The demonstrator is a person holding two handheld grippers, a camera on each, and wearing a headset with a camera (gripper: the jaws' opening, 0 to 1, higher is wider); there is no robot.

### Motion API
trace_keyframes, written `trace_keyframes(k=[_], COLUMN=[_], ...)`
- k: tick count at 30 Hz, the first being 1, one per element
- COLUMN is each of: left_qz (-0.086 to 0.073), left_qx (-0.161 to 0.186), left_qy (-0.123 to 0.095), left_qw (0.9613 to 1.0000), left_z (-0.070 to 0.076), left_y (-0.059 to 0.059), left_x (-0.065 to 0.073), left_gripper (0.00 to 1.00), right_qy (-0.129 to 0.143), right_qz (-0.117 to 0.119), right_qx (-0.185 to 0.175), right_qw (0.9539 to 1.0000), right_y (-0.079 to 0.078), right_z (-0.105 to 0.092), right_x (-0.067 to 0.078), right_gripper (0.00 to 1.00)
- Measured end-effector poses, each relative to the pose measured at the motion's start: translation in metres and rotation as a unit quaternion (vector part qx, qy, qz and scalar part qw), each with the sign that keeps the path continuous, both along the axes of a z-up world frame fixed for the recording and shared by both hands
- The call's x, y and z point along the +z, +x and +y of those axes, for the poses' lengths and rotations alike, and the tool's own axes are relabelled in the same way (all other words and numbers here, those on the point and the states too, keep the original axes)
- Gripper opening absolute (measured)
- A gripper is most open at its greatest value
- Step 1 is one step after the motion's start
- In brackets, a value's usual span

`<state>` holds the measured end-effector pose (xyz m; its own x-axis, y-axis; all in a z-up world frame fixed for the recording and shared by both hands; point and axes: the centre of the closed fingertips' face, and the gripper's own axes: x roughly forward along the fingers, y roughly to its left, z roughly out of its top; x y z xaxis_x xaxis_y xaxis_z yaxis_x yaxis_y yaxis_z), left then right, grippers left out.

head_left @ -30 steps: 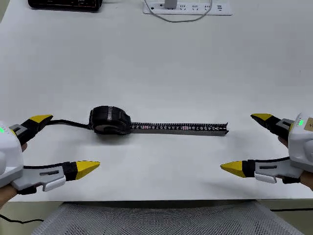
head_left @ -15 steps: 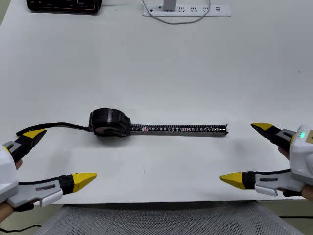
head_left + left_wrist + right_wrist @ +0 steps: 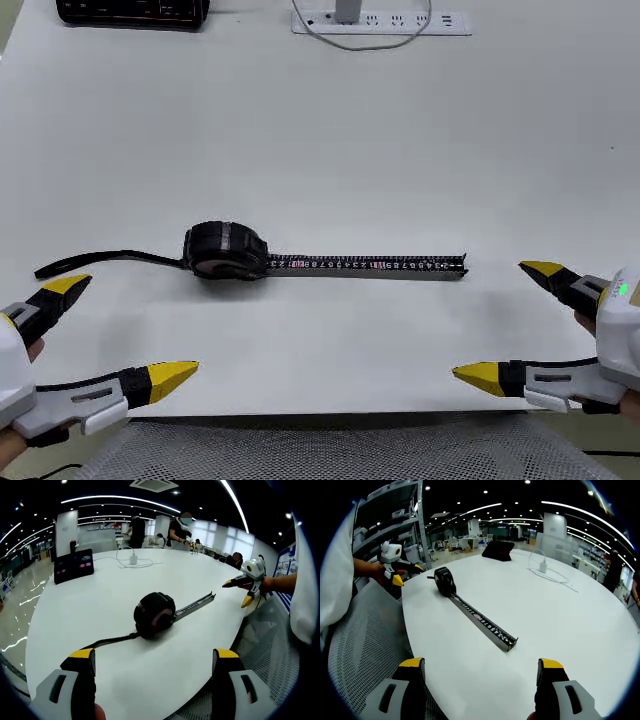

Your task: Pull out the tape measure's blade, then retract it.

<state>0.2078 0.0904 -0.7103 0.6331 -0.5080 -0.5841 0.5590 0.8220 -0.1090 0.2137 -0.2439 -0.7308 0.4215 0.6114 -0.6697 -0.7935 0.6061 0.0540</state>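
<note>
The tape measure (image 3: pixel 224 250) lies near the middle of the white tabletop (image 3: pixel 320 150), with its blade (image 3: pixel 365 264) pulled out flat toward the right. A black strap (image 3: pixel 100 260) trails from the case to the left. The left gripper (image 3: pixel 135 327) is at the near left edge, its jaws spread wide and holding nothing. The right gripper (image 3: pixel 492 320) is at the near right edge, also spread wide, apart from the blade's end.

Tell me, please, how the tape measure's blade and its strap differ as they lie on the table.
The blade runs out straight from the case; the strap leaves the opposite side and curves. The blade carries printed numbers; the strap is plain black. The blade looks wider, the strap thinner. Both lie flat on the white table, joined to the case.
</note>
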Motion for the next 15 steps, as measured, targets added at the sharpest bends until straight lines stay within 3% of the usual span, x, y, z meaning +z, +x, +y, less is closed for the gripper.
trace_keyframes(k=[15], left_qz=[-0.001], left_qx=[0.003], left_qy=[0.005], left_qw=[1.0], left_z=[0.0021], left_y=[-0.0011], left_x=[-0.0009], left_gripper=[0.94], right_qy=[0.002], right_qz=[-0.002], right_qx=[-0.013], right_qw=[0.9999], right_y=[-0.0042], right_z=[-0.0071], right_x=[-0.0028], right_gripper=[0.91])
